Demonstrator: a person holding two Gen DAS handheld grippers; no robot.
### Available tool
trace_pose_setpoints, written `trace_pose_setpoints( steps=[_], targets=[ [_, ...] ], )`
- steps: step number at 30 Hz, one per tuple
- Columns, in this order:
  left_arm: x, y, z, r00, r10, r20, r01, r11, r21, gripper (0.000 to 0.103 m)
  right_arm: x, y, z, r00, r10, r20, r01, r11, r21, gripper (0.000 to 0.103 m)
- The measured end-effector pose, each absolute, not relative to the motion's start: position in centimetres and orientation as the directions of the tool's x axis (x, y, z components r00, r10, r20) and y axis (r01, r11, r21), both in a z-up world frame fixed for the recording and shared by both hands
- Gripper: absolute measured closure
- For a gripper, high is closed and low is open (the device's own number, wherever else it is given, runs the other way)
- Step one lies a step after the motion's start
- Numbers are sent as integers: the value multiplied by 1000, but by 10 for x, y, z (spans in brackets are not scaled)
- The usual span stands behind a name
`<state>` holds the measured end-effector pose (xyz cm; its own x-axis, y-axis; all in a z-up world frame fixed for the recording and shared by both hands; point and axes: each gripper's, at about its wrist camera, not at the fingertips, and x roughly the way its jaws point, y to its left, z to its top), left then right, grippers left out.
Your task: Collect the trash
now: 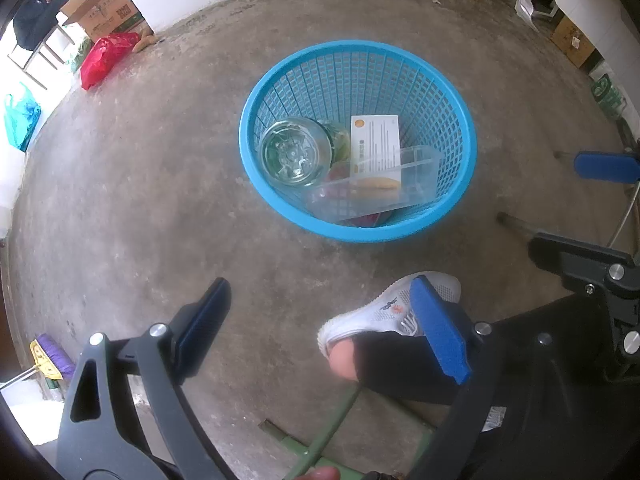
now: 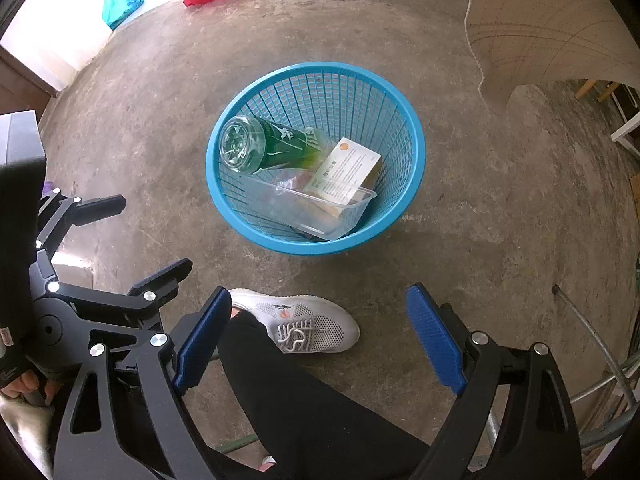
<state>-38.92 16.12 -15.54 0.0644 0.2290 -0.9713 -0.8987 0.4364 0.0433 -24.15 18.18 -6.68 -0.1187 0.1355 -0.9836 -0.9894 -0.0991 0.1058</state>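
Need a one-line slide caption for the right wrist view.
Open right hand-held gripper above a blue basket on concrete, holding a green bottle, a carton and a clear tray.

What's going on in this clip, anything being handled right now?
Nothing is held. Both the left hand-held gripper and the right hand-held gripper hang open above the concrete floor. The blue basket already contains a green bottle, a white carton and a clear plastic tray.
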Motion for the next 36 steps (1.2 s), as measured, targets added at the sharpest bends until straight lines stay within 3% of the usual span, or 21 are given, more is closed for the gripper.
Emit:
trace_pose_setpoints(
  steps=[36],
  targets=[
    [-388,161,-163,62,201,-978,-895,445,35,16,-243,183,-72,-112,119,-987,-991,-91,101,16]
  ],
)
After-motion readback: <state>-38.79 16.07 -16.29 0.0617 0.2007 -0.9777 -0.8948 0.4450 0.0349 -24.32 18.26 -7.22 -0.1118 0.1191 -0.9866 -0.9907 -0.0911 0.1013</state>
